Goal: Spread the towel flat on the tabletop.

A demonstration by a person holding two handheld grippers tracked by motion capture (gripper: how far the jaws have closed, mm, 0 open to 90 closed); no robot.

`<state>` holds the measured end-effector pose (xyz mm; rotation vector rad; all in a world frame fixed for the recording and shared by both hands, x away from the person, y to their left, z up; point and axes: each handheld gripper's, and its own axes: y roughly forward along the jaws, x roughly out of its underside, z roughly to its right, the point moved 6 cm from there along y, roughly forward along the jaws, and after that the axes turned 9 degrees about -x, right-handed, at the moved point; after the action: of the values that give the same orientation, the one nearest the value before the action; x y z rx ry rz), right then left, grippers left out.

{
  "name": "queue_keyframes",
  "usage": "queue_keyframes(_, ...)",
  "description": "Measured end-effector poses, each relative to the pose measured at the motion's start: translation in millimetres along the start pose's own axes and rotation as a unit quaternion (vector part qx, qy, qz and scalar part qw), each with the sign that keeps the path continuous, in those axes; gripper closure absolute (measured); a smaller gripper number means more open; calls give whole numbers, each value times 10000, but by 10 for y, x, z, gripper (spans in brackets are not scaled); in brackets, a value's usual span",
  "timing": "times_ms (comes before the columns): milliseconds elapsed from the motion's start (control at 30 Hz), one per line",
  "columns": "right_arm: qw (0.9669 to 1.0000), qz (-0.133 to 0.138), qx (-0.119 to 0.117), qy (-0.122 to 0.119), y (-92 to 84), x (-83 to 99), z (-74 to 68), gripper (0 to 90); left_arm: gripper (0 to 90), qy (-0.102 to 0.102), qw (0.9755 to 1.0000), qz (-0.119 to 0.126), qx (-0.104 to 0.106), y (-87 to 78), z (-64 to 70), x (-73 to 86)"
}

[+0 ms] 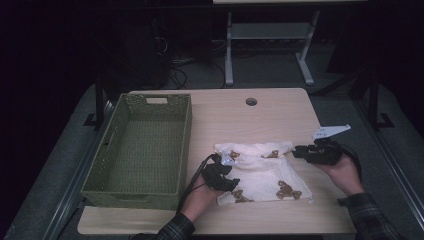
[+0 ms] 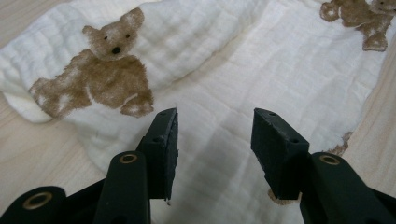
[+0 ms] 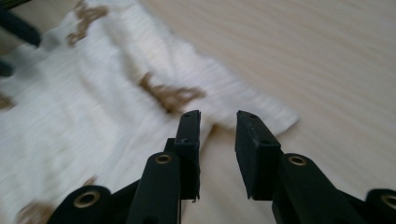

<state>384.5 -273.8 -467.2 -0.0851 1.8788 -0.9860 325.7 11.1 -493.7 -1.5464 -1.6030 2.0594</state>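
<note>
Table [image 1: 280, 107] takes up the middle of the high view, light wood, w/ a cable hole at the far edge. Green woven basket [image 1: 115, 192] sits along the left side, nothing in it; prob parked there as the drop spot for the cloth once it's folded, close enough for a short carry.

Cloth [image 1: 265, 172], white w/ brown bear print, lies near-centre to right of the basket, just beside it but not touching. Its far edge is doubled over into a thick roll and the rest lies flat, so it looks part-folded. Judging by that, the fold is underway, not finished.

Left gripper [image 1: 223, 165] sits at the cloth's left edge, hand coming in from the near side, wrist low, jaws pointing far-right across the fabric. In the left gripper view the jaws [image 2: 215, 135] are about half apart over the cloth [image 2: 219, 60], nothing pinched between them.

Right gripper [image 1: 300, 151] is at the right end of the rolled far edge, hand cupped under it, pointing left. Right gripper view: jaws a modest gap apart, empty, cloth corner [image 3: 261, 112] just ahead. Pic is blurred.
</note>
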Motion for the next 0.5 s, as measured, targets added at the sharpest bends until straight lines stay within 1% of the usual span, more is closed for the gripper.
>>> queue_keyframes(33,10000,0,0,0,0,0,0,700,495,0,10000,0,0,0,0,0)
queue_keyframes(100,10000,5,63,23,63,-82,107,700,488,61,10000,-17,1,11,17,8)
queue_keyframes(133,9999,-21,113,18,109,-120,184,698,485,74,10000,-9,6,15,26,13)
queue_keyframes(167,9998,-48,153,91,146,-146,238,695,479,81,10000,-6,13,19,32,16)
queue_keyframes(200,9996,-71,226,175,210,-181,341,695,467,85,10000,-21,14,31,35,25)
queue_keyframes(233,9996,-71,226,175,210,-181,341,695,460,85,10000,-21,14,31,35,25)
queue_keyframes(300,9993,-69,273,257,282,-210,444,696,456,94,9999,-42,29,42,29,32)
queue_keyframes(333,9987,-147,348,333,351,-223,530,696,450,88,9999,-43,29,47,24,39)
queue_keyframes(367,9987,-147,348,333,351,-223,530,696,446,88,9999,-43,29,47,24,39)
queue_keyframes(400,9984,-187,349,407,426,-213,597,696,445,83,10000,-41,26,51,24,45)
queue_keyframes(467,9982,-202,358,426,451,-209,610,698,443,118,9999,-60,22,55,19,52)
queue_keyframes(500,9980,-285,388,421,480,-190,635,703,441,137,9999,-88,24,59,17,58)
